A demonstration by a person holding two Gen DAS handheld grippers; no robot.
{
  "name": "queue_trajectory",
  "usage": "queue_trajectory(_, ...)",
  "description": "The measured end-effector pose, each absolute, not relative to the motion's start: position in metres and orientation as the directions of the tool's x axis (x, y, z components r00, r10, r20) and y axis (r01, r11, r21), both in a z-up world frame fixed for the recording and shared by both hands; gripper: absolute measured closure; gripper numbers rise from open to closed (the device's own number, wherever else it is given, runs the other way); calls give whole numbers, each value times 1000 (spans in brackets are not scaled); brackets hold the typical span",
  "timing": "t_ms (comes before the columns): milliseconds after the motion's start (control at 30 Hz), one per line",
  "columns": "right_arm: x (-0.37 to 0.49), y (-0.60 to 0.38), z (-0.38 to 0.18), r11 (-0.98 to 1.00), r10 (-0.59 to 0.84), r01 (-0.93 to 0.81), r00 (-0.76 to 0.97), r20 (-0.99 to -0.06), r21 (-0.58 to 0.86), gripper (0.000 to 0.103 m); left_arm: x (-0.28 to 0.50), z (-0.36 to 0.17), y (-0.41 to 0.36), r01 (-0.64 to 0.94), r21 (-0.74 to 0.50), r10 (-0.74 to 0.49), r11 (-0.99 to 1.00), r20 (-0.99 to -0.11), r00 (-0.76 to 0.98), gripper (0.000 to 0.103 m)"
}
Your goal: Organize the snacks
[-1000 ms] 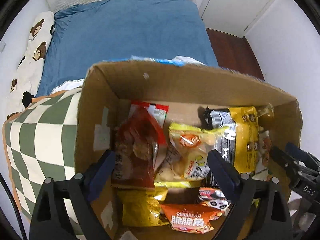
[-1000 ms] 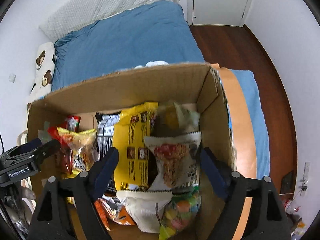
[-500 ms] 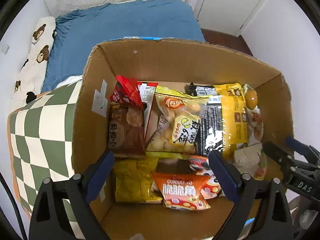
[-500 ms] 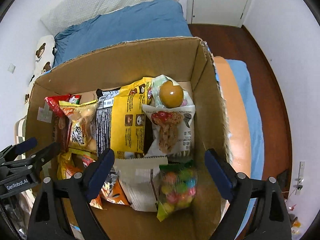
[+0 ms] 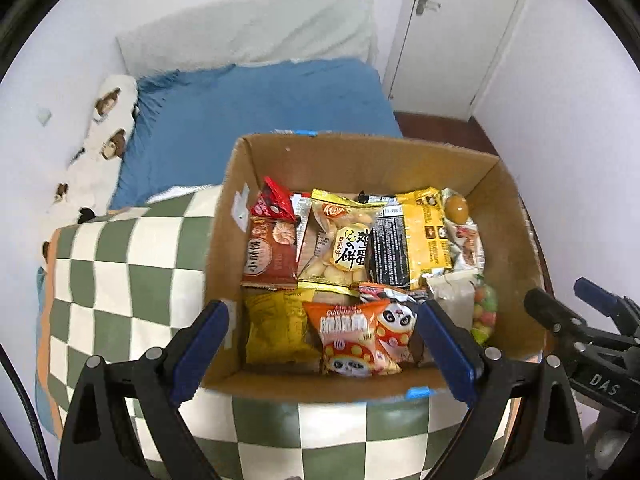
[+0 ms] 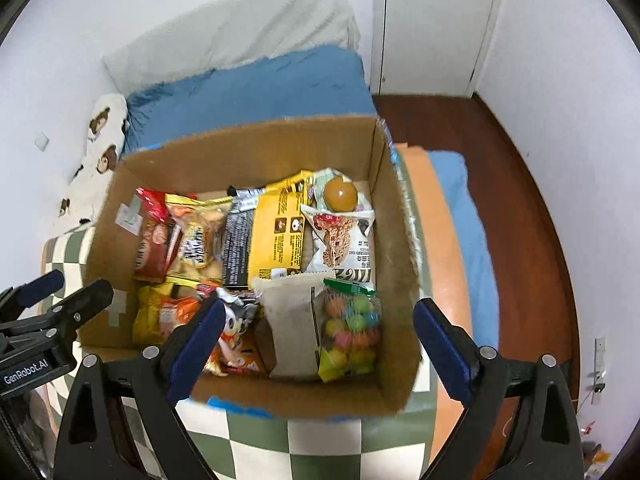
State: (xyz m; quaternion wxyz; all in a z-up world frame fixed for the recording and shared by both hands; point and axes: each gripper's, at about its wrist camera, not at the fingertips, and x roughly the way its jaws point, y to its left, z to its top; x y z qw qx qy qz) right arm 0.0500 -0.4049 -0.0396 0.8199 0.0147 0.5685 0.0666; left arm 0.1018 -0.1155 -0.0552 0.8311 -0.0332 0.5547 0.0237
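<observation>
Both grippers lifted clear of the snack box

Compared with a second ago, both views sit higher and the whole cardboard box shows on the checked cushion. The left hand-held gripper hangs spread and empty above the box's near edge. Ahead of it lie glossy crinkled packets: an orange panda packet, then a yellow packet. The right hand-held gripper, tilted steeply down, has just been opening, nothing between its jaws, with a bag of round coloured candies just ahead
</observation>
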Motion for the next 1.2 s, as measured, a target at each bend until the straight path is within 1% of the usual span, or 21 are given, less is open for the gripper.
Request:
queue_trajectory(200, -1, -414, 17, 991, 127, -99, 471, -873, 91, 6, 50, -16, -121, -67, -31, 5, 997, -878, 479, 6)
queue_trajectory(500, -86, -425, 84, 987, 160, -119, 574, -803, 111, 4, -25, 29, -129, -56, -22, 14, 998, -822, 569, 6)
queue_trajectory(567, -103, -427, 94, 987, 160, -120, 592, -790, 110, 2, -41, 37, -128, -62, -31, 10, 998, -816, 578, 6)
queue_trajectory(767, -155, -436, 128, 985, 172, -124, 631, -756, 121, 2, -81, 68, -132, -62, 2, 41, 998, -776, 630, 6)
queue_trajectory(867, -179, -439, 145, 984, 178, -133, 646, -742, 121, 2, -96, 84, -135, -49, 5, 36, 999, -759, 650, 6)
queue_trajectory(1200, -221, -443, 185, 983, 182, -145, 695, -696, 111, 2, -125, 113, -137, -56, -1, 38, 998, -722, 691, 6)
